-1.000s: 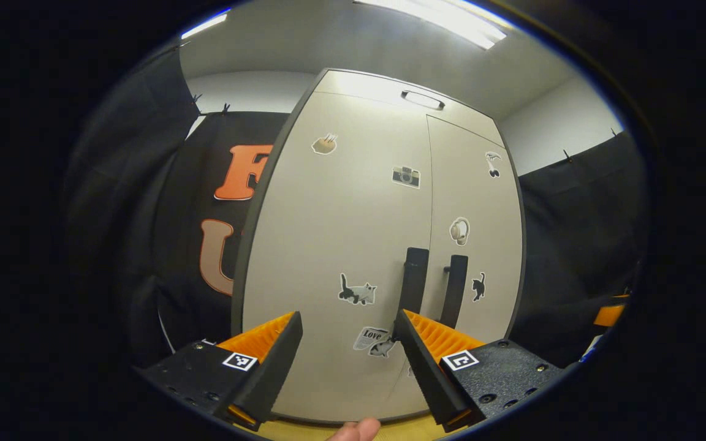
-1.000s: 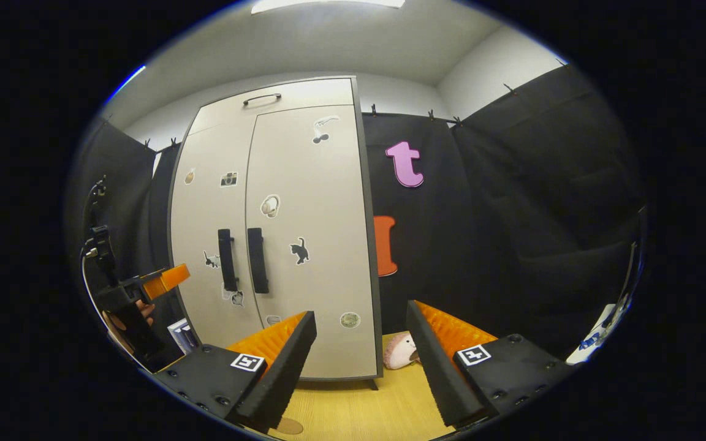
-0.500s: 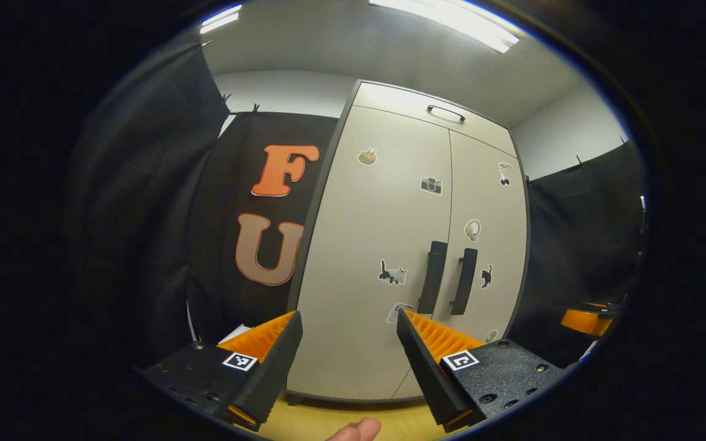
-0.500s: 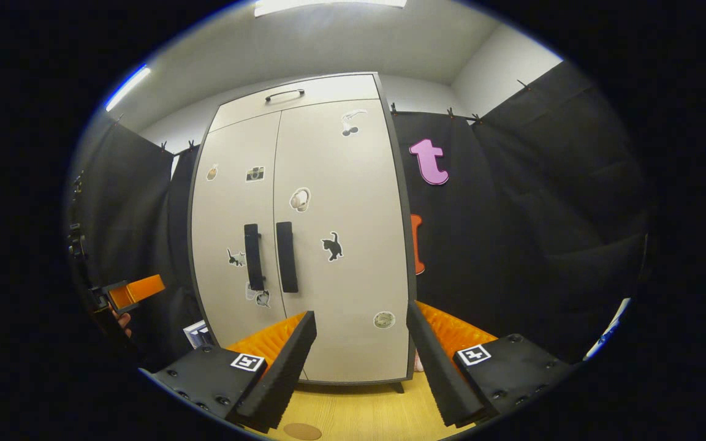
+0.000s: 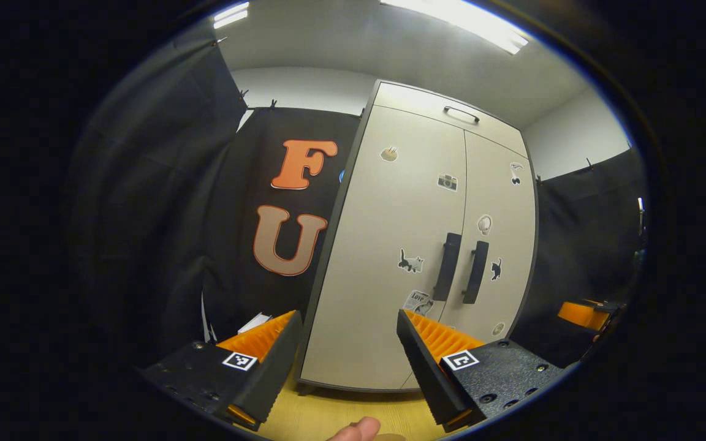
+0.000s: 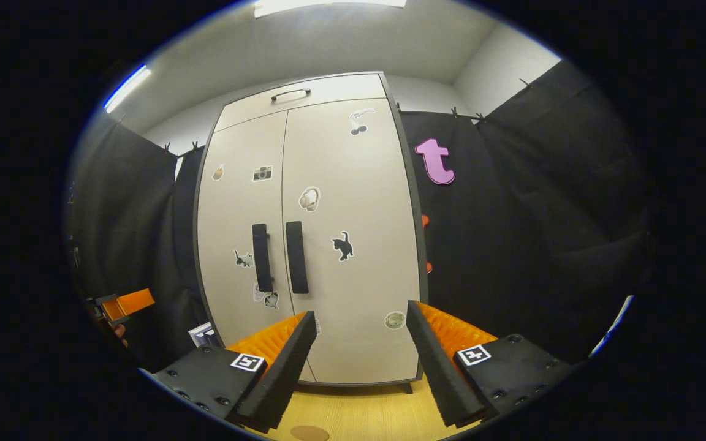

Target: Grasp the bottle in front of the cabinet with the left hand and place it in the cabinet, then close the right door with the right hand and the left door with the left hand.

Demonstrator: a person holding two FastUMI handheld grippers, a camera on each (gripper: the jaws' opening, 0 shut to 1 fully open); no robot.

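The pale cabinet [image 5: 383,257] stands with both doors shut, stickers on them and two black handles [image 5: 448,266] side by side at the middle seam. My left gripper [image 5: 350,361] is open and empty, held back from the left door. My right gripper [image 6: 359,361] is also open and empty, facing the cabinet [image 6: 353,282] and its handles [image 6: 296,257] from a distance. In the left gripper view the right gripper [image 5: 583,313] shows far right. The left gripper [image 6: 126,304] shows low at the left of the right gripper view.
Yellow wooden surface [image 6: 365,410] runs under the cabinet's front edge. A small white and blue box [image 6: 201,334] sits by the cabinet's left side. A fingertip [image 5: 356,430] shows at the bottom of the left gripper view. Black cloth walls close in both sides.
My left gripper has drawn back from the doors and swung left, so the cabinet looks smaller. My right gripper has turned to face the cabinet's middle. The doors stay shut.
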